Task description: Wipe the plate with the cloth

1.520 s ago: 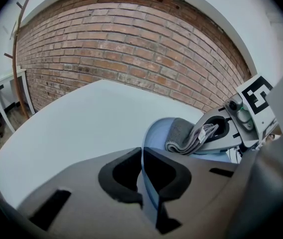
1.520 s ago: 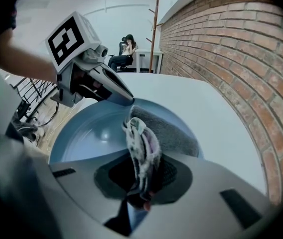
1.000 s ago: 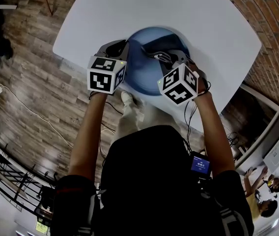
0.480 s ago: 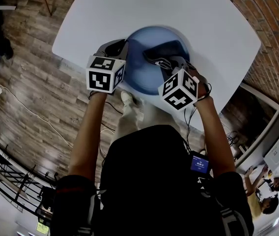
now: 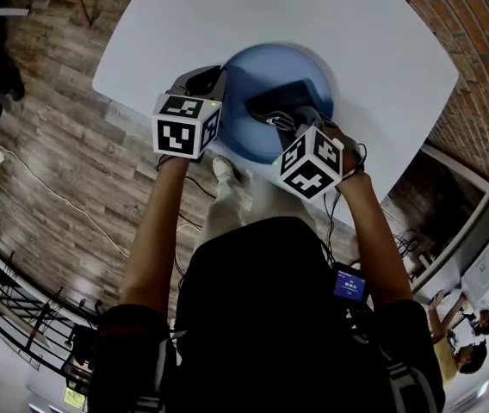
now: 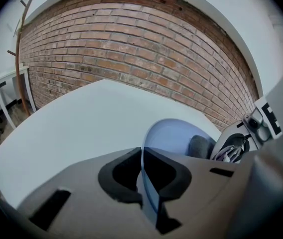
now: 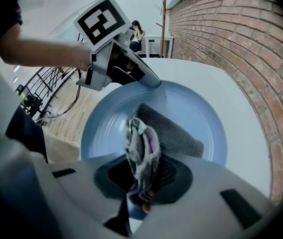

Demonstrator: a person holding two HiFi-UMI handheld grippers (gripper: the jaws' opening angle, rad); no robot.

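**Two grippers at the blue plate: rim held on the left, cloth held on the right**

Head view, left side: my left gripper (image 5: 213,83), below its left marker cube (image 5: 186,127), meets the left rim of the blue plate (image 5: 249,114). The plate is on the white table (image 5: 331,15), near the edge closest to me. From above I cannot make out how the jaws stand. The left gripper view supplies this: both jaws are closed on the plate's thin rim, which runs edge-on between the dark pads (image 6: 114,176). A brick wall (image 6: 131,59) stands beyond the table.

Centre: the dark grey cloth (image 5: 286,100) lies in the right half of the plate. The head view gives it only as a dark patch running under my right gripper (image 5: 289,120), whose right marker cube (image 5: 311,162) covers the jaws.

Right side: the right gripper view shows the grip itself. The jaws are clamped on a bunched, pale-streaked fold of the cloth, and the rest of the cloth spreads flat on the plate's floor toward its right rim. This view alone shows the left gripper from the front, its nose on the plate's far rim.
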